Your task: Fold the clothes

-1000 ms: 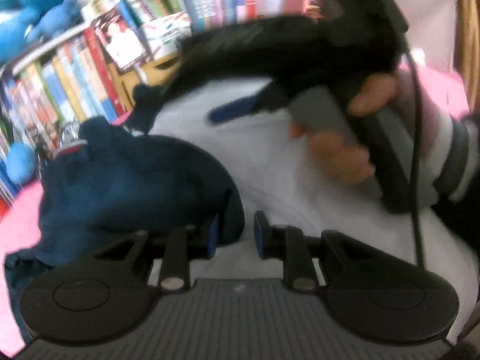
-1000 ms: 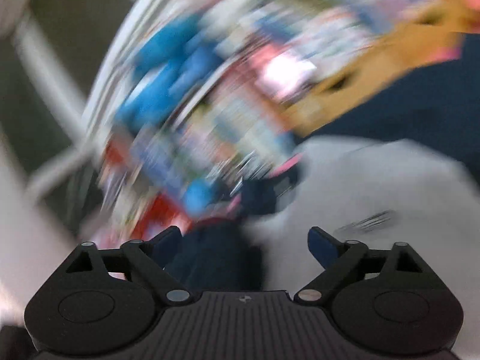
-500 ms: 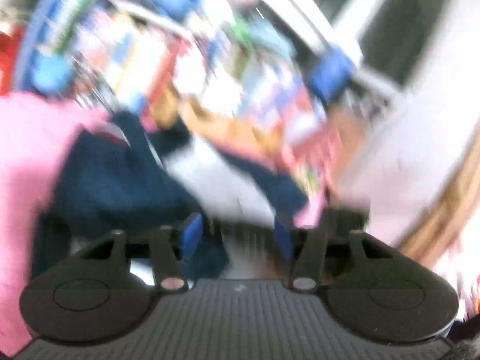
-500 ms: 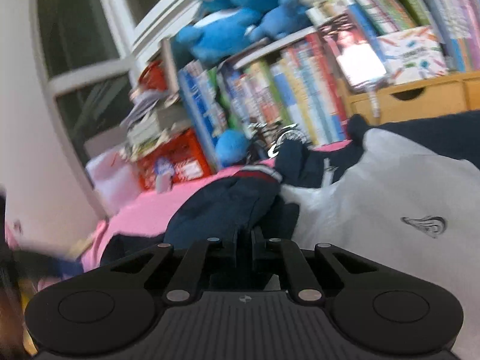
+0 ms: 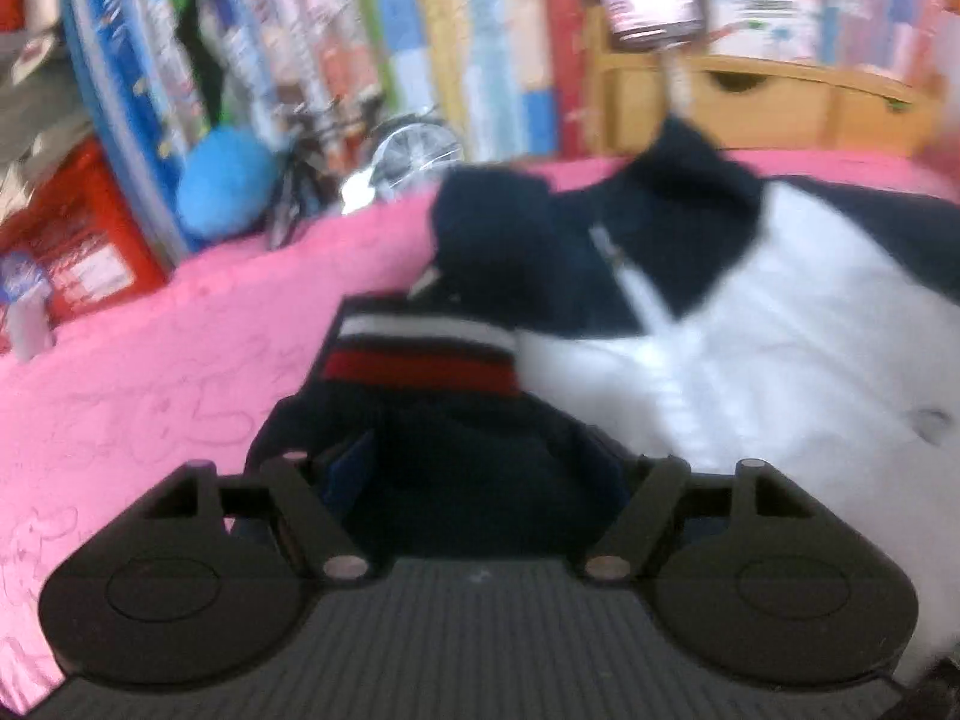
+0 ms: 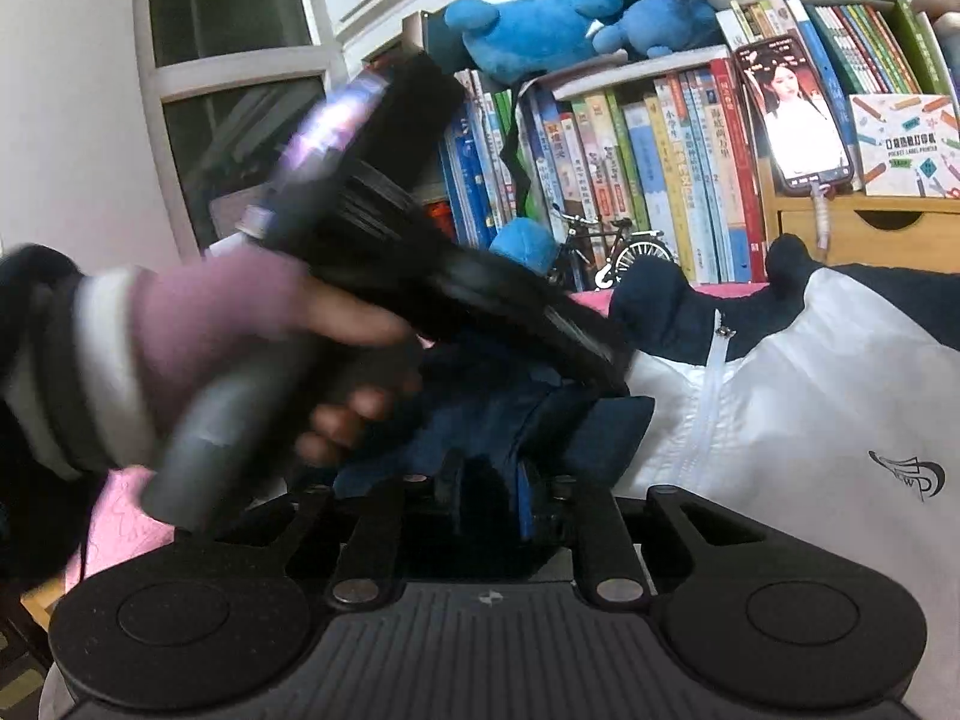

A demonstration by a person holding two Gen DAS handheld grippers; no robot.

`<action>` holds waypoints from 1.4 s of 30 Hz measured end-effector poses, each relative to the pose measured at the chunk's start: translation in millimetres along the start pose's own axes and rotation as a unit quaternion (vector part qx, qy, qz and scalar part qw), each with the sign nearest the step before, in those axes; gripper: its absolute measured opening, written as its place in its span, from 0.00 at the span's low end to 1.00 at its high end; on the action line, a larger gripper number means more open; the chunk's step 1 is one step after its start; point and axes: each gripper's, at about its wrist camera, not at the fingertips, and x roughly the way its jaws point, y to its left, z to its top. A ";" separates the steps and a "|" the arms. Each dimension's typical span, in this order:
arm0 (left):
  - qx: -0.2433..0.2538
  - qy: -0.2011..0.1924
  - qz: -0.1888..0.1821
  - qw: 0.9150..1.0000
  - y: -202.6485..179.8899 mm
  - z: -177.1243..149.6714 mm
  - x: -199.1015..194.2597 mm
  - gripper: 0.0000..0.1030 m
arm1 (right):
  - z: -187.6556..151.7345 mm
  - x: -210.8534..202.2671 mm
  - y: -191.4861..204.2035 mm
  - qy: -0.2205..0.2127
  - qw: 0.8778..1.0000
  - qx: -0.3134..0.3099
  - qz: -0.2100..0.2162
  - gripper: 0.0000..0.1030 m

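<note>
Jacket (image 5: 750, 360), navy + white, lies on pink bed (image 5: 150, 372), collar twd bookshelf (image 6: 660, 180). Navy sleeve (image 5: 456, 420) w/ striped cuff (image 5: 420, 354) folded on left part. L gripper (image 5: 480, 468) approx half wide over sleeve, fabric between jaws, not pinched. R gripper (image 6: 489, 498) narrow, jaws opening, navy fabric between.

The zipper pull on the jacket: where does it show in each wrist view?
Left wrist: zipper pull, above centre, right of the striped cuff.
Right wrist, right of centre, atop the white front.
Shared landmark: toy bicycle by the books.
</note>
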 end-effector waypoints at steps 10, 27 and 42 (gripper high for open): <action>-0.105 -0.107 -0.058 0.987 58.9 0.6 -62.0 0.18 | 0.4 -2.7 5.7 -0.005 1.000 -0.013 0.006 0.31; -0.246 -0.291 0.227 0.896 377.7 -65.4 -181.4 0.18 | 7.4 -19.9 -35.2 -0.050 0.993 0.109 0.023 0.95; -0.390 -0.289 0.113 0.867 440.3 -171.6 -105.2 0.23 | -1.2 0.0 -40.1 0.012 0.993 0.117 0.005 0.95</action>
